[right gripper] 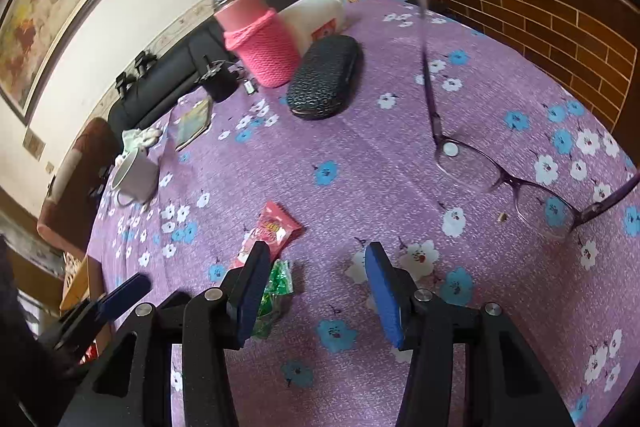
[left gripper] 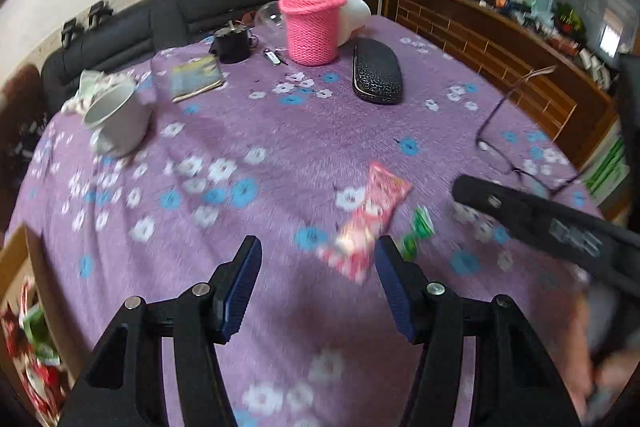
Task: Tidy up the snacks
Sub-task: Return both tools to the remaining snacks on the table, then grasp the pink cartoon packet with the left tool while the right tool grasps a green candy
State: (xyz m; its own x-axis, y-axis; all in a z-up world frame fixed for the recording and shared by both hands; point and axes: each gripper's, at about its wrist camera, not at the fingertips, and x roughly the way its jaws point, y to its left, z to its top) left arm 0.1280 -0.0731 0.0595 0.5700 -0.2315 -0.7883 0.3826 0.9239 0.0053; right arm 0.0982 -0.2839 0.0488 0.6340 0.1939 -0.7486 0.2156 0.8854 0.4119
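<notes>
A pink snack packet (left gripper: 370,217) lies on the purple flowered tablecloth (left gripper: 240,131), with a small green snack packet (left gripper: 418,231) just right of it. My left gripper (left gripper: 318,283) is open and empty, hovering just short of the pink packet. In the right wrist view the pink packet (right gripper: 274,231) and green packet (right gripper: 276,291) lie by the left finger of my right gripper (right gripper: 316,291), which is open and empty. The right gripper shows as a dark bar in the left wrist view (left gripper: 560,227).
A white mug (left gripper: 116,123), a booklet (left gripper: 196,77), a bottle in a pink knitted sleeve (left gripper: 312,23), a black glasses case (left gripper: 376,71) and purple glasses (right gripper: 508,183) sit on the table. A box with packets (left gripper: 32,347) stands at the left edge.
</notes>
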